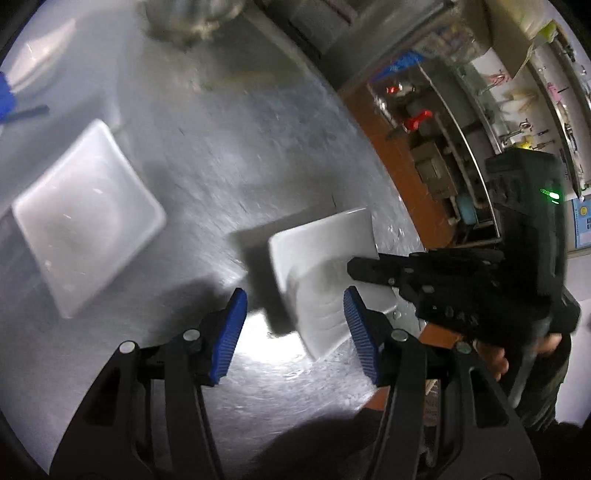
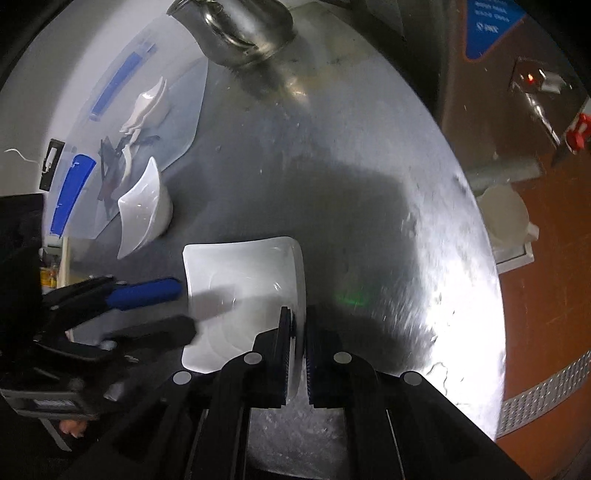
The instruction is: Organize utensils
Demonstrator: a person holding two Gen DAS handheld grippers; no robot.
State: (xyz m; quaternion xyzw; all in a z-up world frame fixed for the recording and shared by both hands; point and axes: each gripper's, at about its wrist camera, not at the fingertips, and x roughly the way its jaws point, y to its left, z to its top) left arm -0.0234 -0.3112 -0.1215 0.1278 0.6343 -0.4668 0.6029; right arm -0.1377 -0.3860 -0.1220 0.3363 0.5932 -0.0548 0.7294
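Note:
My right gripper [image 2: 299,354] is shut on the rim of a white square plate [image 2: 240,291] and holds it tilted above the steel table [image 2: 351,155]. The same plate shows in the left wrist view [image 1: 317,266], with the right gripper [image 1: 373,273] at its right edge. My left gripper [image 1: 295,328] is open, its blue pads on either side of the plate's near corner, not touching it. A second white square dish [image 1: 85,218] lies on the table to the left; it shows in the right wrist view [image 2: 144,210].
A clear plastic bin [image 2: 155,92] with blue handles holds white spoons [image 2: 147,107] and dark utensils at the far left. A steel pot [image 2: 240,29] stands at the back. The table's right edge drops to an orange floor [image 2: 546,295] with a white jug [image 2: 506,218].

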